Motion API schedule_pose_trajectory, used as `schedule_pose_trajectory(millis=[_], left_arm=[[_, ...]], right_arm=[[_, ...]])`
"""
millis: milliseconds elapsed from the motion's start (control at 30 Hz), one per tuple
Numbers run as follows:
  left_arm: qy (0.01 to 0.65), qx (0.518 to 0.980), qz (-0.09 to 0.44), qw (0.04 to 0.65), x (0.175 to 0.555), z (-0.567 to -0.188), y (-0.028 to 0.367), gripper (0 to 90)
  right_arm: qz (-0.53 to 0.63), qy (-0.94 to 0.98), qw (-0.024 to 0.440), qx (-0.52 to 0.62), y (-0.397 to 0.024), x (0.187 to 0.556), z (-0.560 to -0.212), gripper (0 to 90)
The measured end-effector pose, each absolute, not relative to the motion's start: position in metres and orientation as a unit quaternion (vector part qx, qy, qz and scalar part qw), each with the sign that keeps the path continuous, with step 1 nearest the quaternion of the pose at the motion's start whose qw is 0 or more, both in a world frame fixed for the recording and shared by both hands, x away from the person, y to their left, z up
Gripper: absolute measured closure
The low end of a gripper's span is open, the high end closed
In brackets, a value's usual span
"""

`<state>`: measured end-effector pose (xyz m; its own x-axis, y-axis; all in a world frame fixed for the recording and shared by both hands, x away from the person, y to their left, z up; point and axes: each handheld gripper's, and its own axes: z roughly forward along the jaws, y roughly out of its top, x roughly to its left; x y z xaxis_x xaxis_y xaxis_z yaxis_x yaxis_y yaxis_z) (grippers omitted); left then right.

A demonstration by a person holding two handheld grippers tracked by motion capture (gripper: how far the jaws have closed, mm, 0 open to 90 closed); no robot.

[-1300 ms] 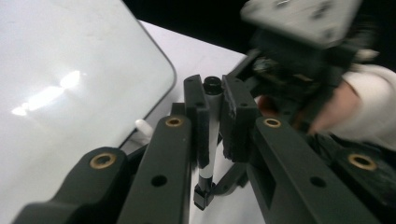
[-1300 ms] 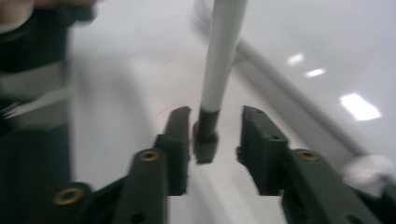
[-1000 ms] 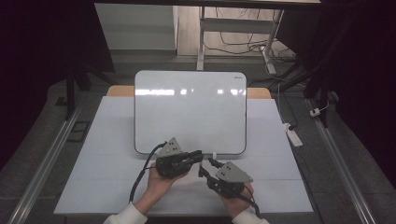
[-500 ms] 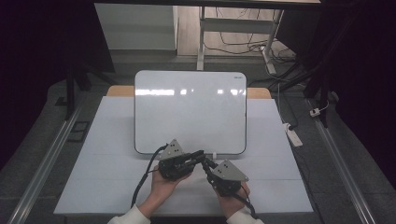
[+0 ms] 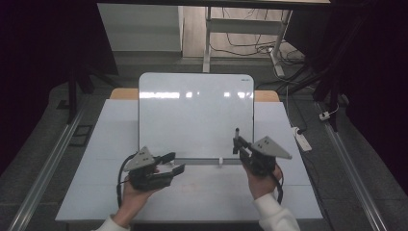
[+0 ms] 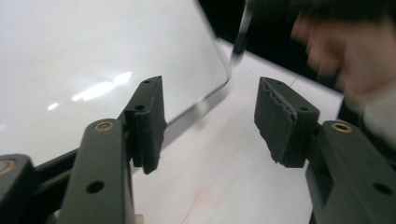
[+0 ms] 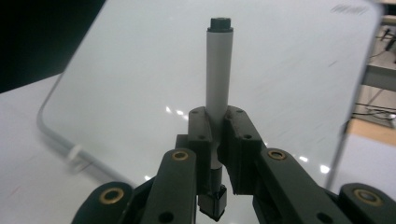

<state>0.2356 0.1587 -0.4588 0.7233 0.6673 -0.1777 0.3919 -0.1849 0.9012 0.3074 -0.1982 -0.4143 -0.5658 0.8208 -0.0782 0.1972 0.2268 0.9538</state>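
The right tongs (image 7: 212,140) are clamped tight on a slim grey marker (image 7: 218,74). The jaws pinch it low on the barrel, near its dark bottom end, so most of the pen stands up past the pads with its dark tip uppermost. In the high view the same right tongs (image 5: 239,144) hold the marker (image 5: 236,137) upright just in front of the lower right part of a whiteboard (image 5: 192,115).

The left tongs (image 6: 210,116) have just been opening and now stand partly apart with nothing between the pads. In the high view these left tongs (image 5: 175,163) hover low over the white worktop (image 5: 96,144), near the board's bottom left corner and well apart from the marker.

The marker looks light, rigid and smooth, probably plastic, so it could twist or slide under writing pressure. A hold nearer the middle of the barrel would likely steady the tip better than this low grip. Whether the tip is capped is hard to tell.

The whiteboard leans tilted on the worktop, glossy and clean, with a small white clip (image 5: 220,162) at its lower edge.
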Motion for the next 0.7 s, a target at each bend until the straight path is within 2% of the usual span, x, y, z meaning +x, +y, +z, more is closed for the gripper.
schedule_pose_trajectory(millis=[100, 333, 700], left_arm=[[0.366, 0.769, 0.138, 0.506, 0.223, -0.469, 0.185, 39.0], [0.395, 0.781, 0.155, 0.458, 0.206, -0.489, 0.223, 33.3], [0.423, 0.773, 0.155, 0.447, 0.204, -0.5, 0.248, 31.1]], right_arm=[[0.499, 0.723, 0.316, 0.358, -0.202, 0.331, -0.394, 81.1], [0.466, 0.731, 0.294, 0.402, -0.2, 0.391, -0.363, 81.1], [0.418, 0.728, 0.256, 0.479, -0.195, 0.464, -0.367, 81.0]])
